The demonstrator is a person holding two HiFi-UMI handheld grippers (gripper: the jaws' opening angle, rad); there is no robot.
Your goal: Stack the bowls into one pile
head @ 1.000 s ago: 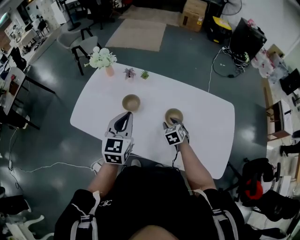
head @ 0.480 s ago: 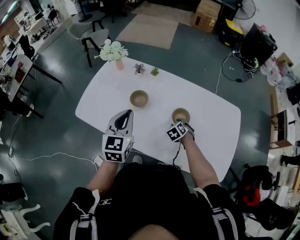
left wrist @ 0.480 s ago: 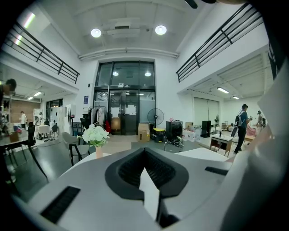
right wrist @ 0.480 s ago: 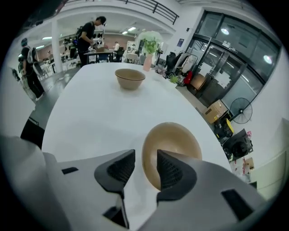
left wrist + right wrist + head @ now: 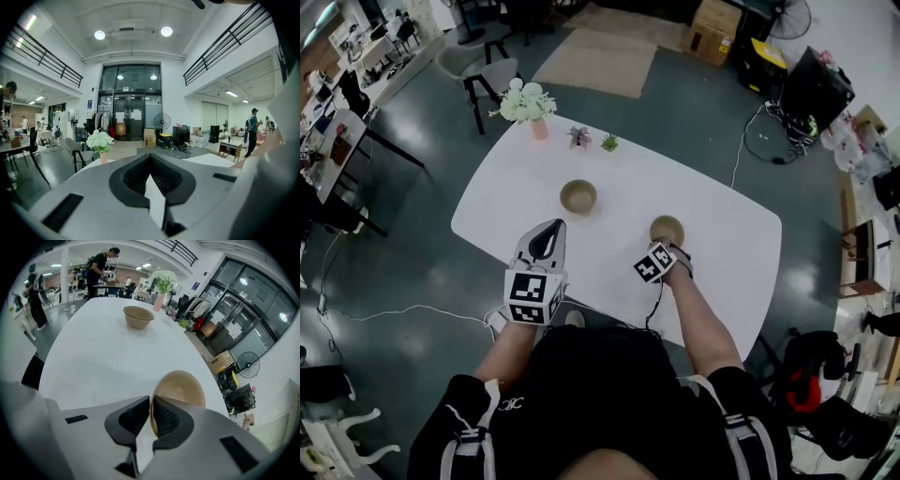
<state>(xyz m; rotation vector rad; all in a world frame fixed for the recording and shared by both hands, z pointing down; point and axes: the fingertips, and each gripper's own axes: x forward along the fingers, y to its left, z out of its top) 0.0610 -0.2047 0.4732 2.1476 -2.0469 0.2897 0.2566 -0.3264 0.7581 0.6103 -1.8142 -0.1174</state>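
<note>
White oval table (image 5: 722, 246) carries two tan bowls well apart, so nothing's stacked yet. The right gripper (image 5: 151, 401) has just been closing and now pinches the near bowl (image 5: 180, 387) by its rim. The far bowl (image 5: 578, 196) waits untouched. The left gripper (image 5: 150, 161) hovers with jaws together, empty. Lifting and nesting remain.

White, plain: bench (image 5: 712, 234). Matte tan, no pattern: near bowl (image 5: 667, 228) and far bowl (image 5: 578, 196), alike. Pale grey shells with black ribbed pads: left tongs (image 5: 548, 230), right tongs (image 5: 151, 408). Black squares on white: marker cubes (image 5: 532, 298) on both. White flowers (image 5: 525, 101) in a pink vase (image 5: 540, 129). One purplish plant (image 5: 578, 137), one green plant (image 5: 609, 142). Dark blue-grey, glossy: floor (image 5: 412, 244). Beige: rug (image 5: 595, 61). Black: person's top (image 5: 609, 394).
</note>
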